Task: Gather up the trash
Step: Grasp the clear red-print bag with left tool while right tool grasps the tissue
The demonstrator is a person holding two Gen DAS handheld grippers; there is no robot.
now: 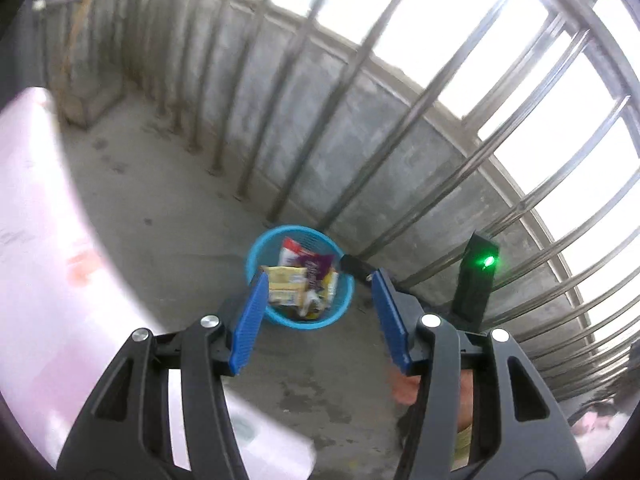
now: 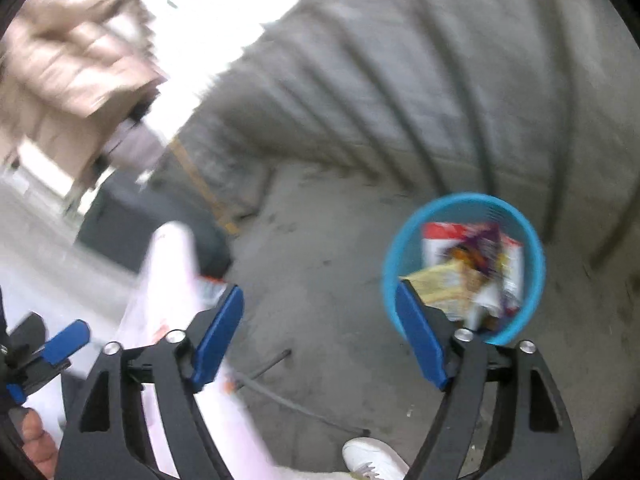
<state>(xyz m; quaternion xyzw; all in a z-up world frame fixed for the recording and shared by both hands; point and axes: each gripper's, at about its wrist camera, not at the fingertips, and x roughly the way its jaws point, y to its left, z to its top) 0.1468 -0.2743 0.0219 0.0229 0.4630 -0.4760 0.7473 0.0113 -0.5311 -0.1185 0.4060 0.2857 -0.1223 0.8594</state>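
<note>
Bare floor [image 1: 168, 216] before blue basket [image 1: 256, 248]

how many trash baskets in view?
1. The blue basket stands on the concrete floor by the railing wall, full of wrappers. Others may be out of frame.

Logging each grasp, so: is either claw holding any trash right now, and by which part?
Nothing is held. The left claw and right claw both stand open and empty; the wrappers lie in the blue basket.
</note>
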